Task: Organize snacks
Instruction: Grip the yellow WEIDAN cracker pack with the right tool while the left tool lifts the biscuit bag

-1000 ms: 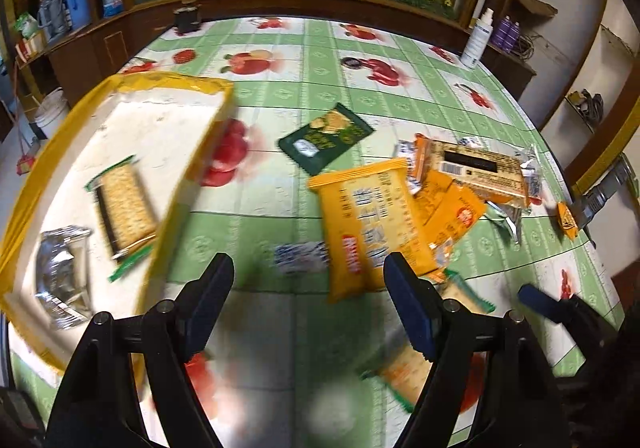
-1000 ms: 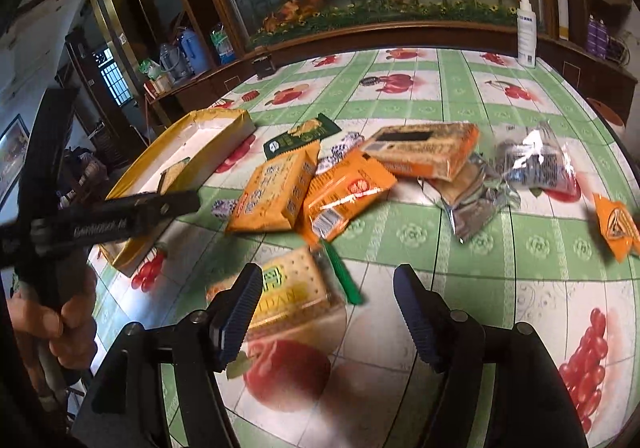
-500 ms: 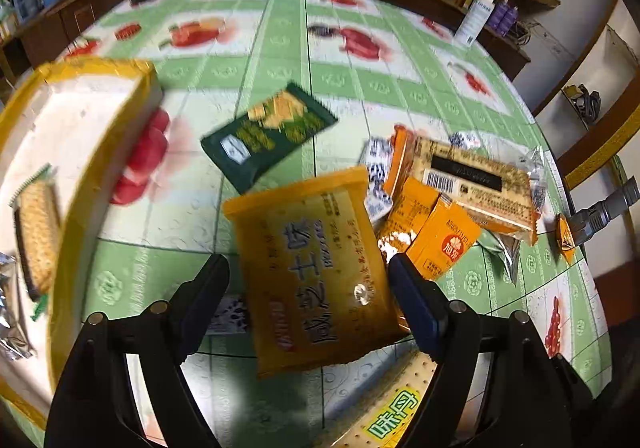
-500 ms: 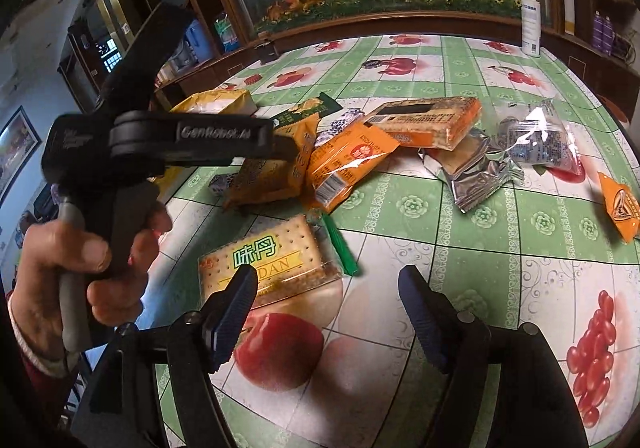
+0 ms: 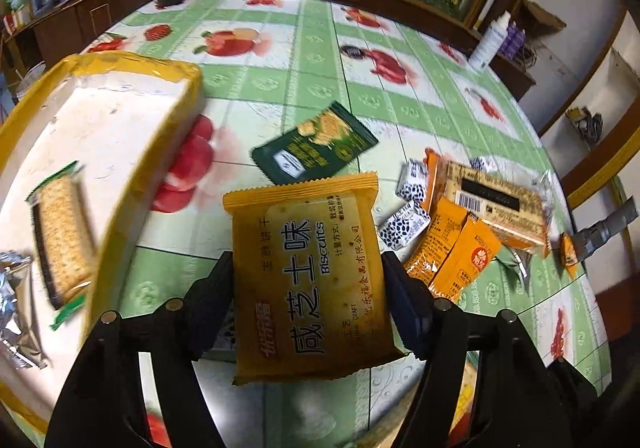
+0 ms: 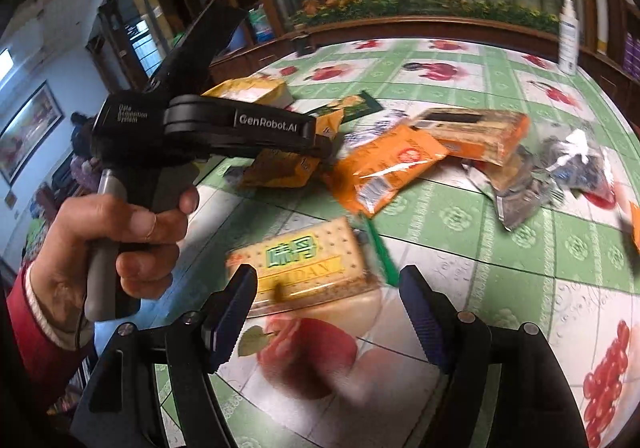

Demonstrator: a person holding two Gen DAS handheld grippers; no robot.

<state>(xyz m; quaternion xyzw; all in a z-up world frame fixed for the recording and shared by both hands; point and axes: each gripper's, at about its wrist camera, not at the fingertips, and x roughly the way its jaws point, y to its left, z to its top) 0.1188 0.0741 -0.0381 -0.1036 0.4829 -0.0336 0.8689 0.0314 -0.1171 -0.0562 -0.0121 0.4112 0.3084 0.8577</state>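
Left wrist view: left gripper point(image 5: 308, 280) straddles the yellow biscuit pack point(image 5: 308, 276).
Left jaws: closing, one finger at each side edge of the pack; the pads look to touch the edges, a firm squeeze cannot be told.
Pack position: between the fingers, over the tablecloth point(image 5: 280, 60), just right of the tray point(image 5: 120, 232).
Tray contents: a cracker pack point(image 5: 60, 236) and a silver wrapper point(image 5: 16, 312), both blurred.
Beyond pack: green sachet point(image 5: 316, 148) flat on the cloth, apart from the tray.
Right of pack: two small spotted packs point(image 5: 404, 226), orange sachets point(image 5: 456, 252), a barcode-labelled bar point(image 5: 496, 208), heaped and overlapping.
Right wrist view: right gripper point(image 6: 326, 312) hovers low over the cloth, jaws wide, nothing between the pads.
Ahead of it: cracker packet point(image 6: 304, 260) with a green label, flat on the cloth just past the fingertips, not touched.
Left side: hand point(image 6: 100, 244) around the handle of the left gripper point(image 6: 320, 146), red sleeve point(image 6: 28, 328) at the wrist.
Farther back: orange bag point(image 6: 384, 168), boxed bar point(image 6: 476, 132), clear bag of dark pieces point(image 6: 576, 160).
Table edge: white bottle point(image 6: 568, 36), upright.
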